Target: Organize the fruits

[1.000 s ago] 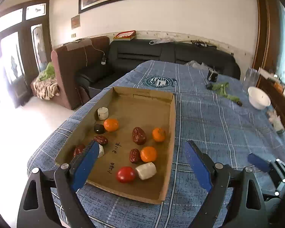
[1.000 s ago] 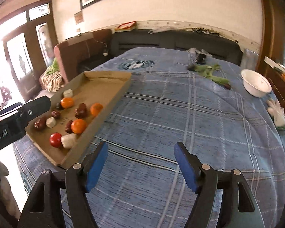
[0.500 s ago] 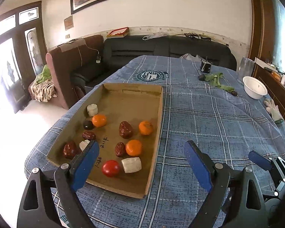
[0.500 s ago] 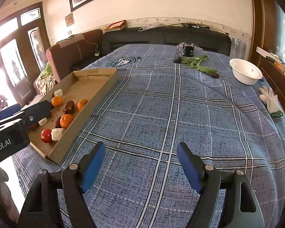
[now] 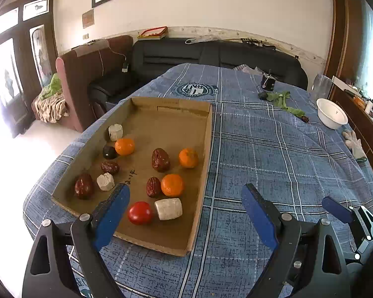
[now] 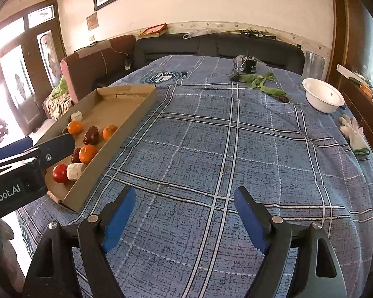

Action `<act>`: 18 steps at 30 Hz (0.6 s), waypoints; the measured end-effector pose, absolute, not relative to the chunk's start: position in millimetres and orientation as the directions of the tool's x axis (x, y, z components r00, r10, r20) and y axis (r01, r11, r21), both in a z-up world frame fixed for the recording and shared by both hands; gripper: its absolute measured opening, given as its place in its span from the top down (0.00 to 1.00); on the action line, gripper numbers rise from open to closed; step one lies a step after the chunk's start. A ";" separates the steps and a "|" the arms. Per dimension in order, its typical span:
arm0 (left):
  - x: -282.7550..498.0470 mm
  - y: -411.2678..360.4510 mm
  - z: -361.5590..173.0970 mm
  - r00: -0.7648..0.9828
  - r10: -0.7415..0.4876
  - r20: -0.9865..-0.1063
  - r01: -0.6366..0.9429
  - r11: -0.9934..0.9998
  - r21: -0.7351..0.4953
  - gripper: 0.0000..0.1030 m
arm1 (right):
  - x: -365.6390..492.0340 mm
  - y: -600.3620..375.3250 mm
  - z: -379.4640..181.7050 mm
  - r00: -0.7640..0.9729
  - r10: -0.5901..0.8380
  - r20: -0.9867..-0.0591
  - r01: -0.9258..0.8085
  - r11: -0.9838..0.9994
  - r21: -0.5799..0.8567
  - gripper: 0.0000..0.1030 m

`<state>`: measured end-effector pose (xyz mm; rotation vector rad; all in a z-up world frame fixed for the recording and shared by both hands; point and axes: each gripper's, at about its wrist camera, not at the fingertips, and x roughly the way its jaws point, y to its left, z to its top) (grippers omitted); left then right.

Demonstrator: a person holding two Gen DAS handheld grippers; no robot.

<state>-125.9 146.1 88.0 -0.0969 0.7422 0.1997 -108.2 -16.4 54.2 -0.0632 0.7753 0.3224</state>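
While both tools hover above a blue plaid tablecloth, the left gripper is spread wide with nothing between its blue pads, its near end over the front edge of a shallow cardboard tray. Inside the tray lie the fruits: a red tomato at the near edge, just left of a white cylindrical piece; three oranges, one near the middle, one toward the right wall and one farther left; several wrinkled dark red dates, the largest at centre; two more white pieces along the left side; and a small dark fruit touching the far-left orange. The right gripper, equally wide open and holding nothing, hangs over bare cloth to the right of the tray. At the far right of the table sit a white bowl, a white glove and a strip of green cloth. A dark sofa stands beyond the table.
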 end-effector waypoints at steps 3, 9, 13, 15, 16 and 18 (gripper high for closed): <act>-125.9 147.7 86.0 0.716 0.145 -0.683 -0.218 0.976 -0.022 0.12 | -108.7 -14.0 53.3 0.667 0.258 -0.699 -0.310 0.949 0.055 0.16; -126.3 149.7 84.9 0.715 0.143 -0.684 -0.220 0.975 -0.026 0.12 | -109.3 -10.8 52.2 0.666 0.253 -0.702 -0.312 0.949 0.047 0.15; -127.1 150.3 83.7 0.714 0.139 -0.687 -0.217 0.976 -0.028 0.12 | -109.6 -8.7 51.8 0.665 0.251 -0.704 -0.313 0.949 0.042 0.15; -127.5 150.7 83.4 0.714 0.137 -0.687 -0.217 0.976 -0.030 0.12 | -110.6 -7.7 51.7 0.665 0.251 -0.704 -0.314 0.948 0.041 0.15; -127.5 150.7 83.4 0.714 0.137 -0.687 -0.217 0.976 -0.031 0.12 | -111.0 -7.3 51.5 0.665 0.250 -0.704 -0.314 0.948 0.041 0.15; -127.5 150.8 83.1 0.713 0.136 -0.688 -0.216 0.976 -0.032 0.12 | -111.2 -7.2 51.5 0.664 0.251 -0.704 -0.315 0.948 0.041 0.14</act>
